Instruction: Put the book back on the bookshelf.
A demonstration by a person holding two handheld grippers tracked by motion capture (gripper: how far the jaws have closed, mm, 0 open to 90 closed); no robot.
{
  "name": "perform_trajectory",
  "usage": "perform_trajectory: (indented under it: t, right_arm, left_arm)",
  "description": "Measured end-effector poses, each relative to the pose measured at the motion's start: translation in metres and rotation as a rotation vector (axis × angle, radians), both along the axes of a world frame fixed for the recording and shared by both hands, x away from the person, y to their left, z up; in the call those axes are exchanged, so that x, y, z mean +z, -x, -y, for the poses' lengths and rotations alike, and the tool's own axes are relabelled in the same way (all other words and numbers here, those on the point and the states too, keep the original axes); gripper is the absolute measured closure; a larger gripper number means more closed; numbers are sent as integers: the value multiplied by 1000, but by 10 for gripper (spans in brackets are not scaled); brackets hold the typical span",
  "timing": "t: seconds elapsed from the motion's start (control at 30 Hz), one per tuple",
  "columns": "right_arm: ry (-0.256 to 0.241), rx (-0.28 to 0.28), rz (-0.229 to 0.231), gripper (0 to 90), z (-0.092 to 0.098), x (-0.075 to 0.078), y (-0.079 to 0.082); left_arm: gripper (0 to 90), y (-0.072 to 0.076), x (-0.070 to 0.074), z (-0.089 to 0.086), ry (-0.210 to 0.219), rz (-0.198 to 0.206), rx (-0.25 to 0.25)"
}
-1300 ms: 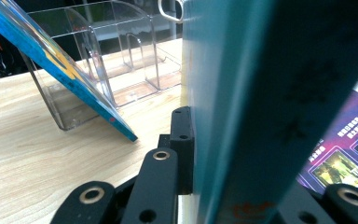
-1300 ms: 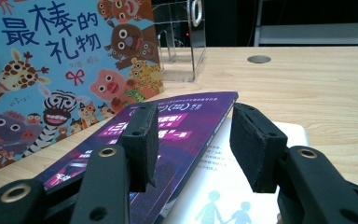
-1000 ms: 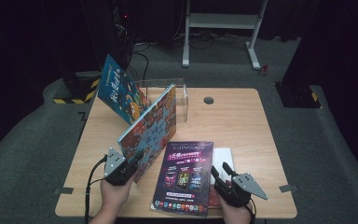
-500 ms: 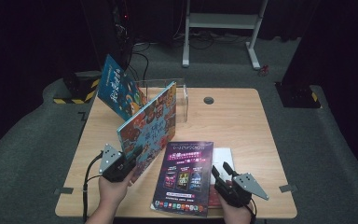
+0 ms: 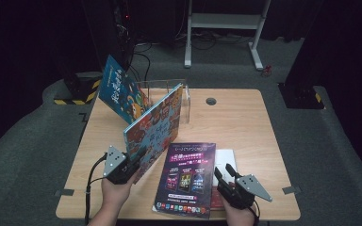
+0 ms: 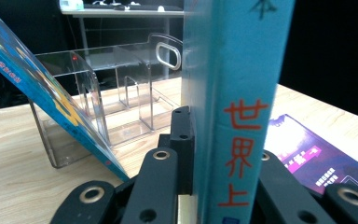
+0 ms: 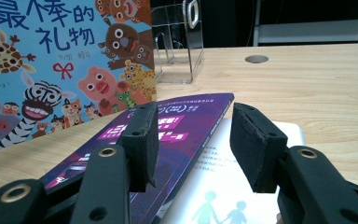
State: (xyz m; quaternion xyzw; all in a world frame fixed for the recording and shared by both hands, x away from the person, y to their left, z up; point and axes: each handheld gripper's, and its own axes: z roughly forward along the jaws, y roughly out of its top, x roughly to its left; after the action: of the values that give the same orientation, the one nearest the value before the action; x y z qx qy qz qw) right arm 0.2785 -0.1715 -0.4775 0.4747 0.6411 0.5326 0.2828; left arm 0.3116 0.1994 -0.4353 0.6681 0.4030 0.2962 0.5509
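Observation:
My left gripper [image 5: 134,162] is shut on the spine of a colourful animal picture book [image 5: 154,131], held up on edge and tilted above the table's left front; its teal spine with red characters [image 6: 237,116] stands between the jaws. A purple booklet [image 5: 186,178] lies flat at the front centre, partly over a white book [image 5: 225,159]. My right gripper [image 5: 225,175] rests open at the front right, its pads [image 7: 142,140] apart just over the purple booklet [image 7: 177,126] and white book [image 7: 223,186]. A second blue book [image 5: 120,89] leans in the clear rack [image 5: 181,96].
The clear acrylic rack [image 6: 121,107] with dividers stands at the table's back left. A round cable hole [image 5: 211,101] sits near the back centre. The wooden table [image 5: 245,132] has bare room on its right half. Dark floor and a metal stand [image 5: 226,23] lie beyond.
My left gripper has shifted slightly left and nearer with the picture book, which now stands a bit more upright. The right gripper has stayed put.

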Motion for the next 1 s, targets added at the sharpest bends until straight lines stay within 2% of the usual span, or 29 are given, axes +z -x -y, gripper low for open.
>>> perform_trajectory:
  t: [0.13,0.33,0.47,0.6,0.73,0.8,0.9,1.0]
  right_arm:
    - [2,2,-2,521,-1,0,0]
    - [3,3,-6,521,-1,-1,0]
    - [2,1,-5,521,0,-1,0]
    - [0,1,-3,521,1,0,0]
    - [-2,0,-2,521,2,0,0]
    - [-2,0,-1,521,2,0,0]
    - [-3,0,-1,521,2,0,1]
    - [-3,-2,1,521,3,1,1]
  left_arm:
    - [808,-1,1,-2,1,-14,-1]
    - [810,-2,4,1,-19,9,-14]
    - [812,-5,11,-1,36,28,-14]
    - [813,-10,18,-5,123,38,-2]
    - [813,-12,20,-9,159,33,1]
    - [813,-12,20,-9,161,35,1]
    - [813,-10,20,-9,166,46,8]
    - [814,-6,21,-11,177,73,9]
